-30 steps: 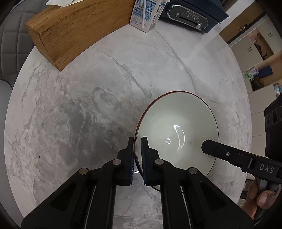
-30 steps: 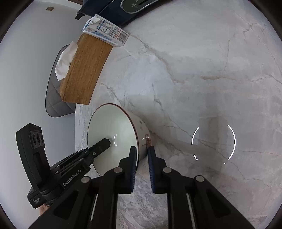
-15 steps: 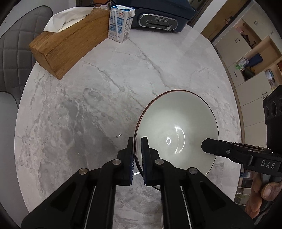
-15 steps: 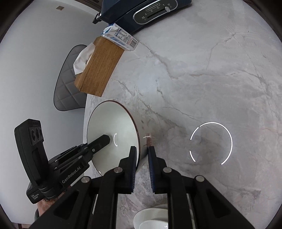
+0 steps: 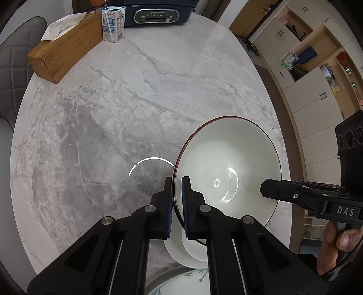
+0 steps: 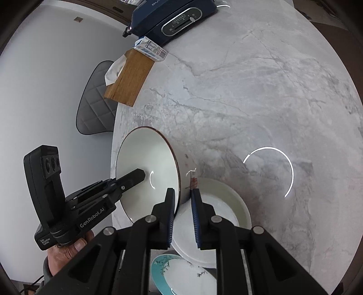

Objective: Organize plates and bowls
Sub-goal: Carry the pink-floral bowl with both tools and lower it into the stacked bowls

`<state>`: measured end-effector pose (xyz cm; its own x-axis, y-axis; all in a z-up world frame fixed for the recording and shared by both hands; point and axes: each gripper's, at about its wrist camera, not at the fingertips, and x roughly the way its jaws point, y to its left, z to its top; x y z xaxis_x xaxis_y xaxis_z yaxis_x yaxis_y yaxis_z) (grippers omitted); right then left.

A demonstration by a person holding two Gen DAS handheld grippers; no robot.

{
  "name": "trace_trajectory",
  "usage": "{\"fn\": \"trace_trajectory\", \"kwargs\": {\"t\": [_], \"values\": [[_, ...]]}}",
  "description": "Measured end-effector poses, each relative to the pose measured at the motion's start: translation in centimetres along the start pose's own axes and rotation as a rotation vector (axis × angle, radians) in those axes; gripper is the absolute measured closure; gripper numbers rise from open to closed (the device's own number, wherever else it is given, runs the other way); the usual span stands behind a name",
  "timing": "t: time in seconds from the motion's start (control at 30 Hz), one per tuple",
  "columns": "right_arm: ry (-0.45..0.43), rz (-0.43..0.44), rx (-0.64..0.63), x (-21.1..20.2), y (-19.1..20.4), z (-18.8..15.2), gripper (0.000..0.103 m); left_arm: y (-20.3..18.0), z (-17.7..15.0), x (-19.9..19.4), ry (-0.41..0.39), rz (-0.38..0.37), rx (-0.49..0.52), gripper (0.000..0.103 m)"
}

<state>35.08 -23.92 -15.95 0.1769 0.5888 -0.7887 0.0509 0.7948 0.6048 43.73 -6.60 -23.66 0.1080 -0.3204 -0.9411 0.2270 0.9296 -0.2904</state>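
A large white bowl with a dark red rim [image 5: 226, 163] is held in the air between both grippers, tilted. My left gripper [image 5: 176, 181] is shut on its near rim. My right gripper [image 6: 183, 192] is shut on the opposite rim of the same bowl [image 6: 145, 158], and its fingers show in the left wrist view [image 5: 283, 190]. Below the bowl a smaller white bowl [image 6: 229, 199] stands on the marble table [image 5: 136, 90]. A plate with a teal border [image 6: 168, 265] lies at the table's near edge, partly hidden by the fingers.
A wooden tissue box [image 5: 65, 59], a small milk carton [image 5: 113, 25] and a dark blue appliance [image 5: 154, 11] stand at the far side of the table. A grey padded chair [image 6: 95, 99] stands beyond the table edge. Cabinets [image 5: 313, 68] line the room at right.
Both grippers have lifted the large bowl and drawn it back toward the near edge. The smaller white bowl and the teal plate have come into view beneath it.
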Motion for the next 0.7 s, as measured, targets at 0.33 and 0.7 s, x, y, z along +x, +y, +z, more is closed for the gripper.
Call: {"fn": "trace_trajectory", "kwargs": {"t": [0.33, 0.7], "values": [[0.0, 0.017, 0.081, -0.7, -2.9, -6.9, 0.086, -2.9, -6.9, 1.0, 0.08, -0.018, 0.03, 0.097], [0.022, 0.004, 0.132, 0.7, -5.0, -8.8, 0.086, -2.5, -8.3, 4.1, 0.129, -0.013, 0.029, 0.097]]}}
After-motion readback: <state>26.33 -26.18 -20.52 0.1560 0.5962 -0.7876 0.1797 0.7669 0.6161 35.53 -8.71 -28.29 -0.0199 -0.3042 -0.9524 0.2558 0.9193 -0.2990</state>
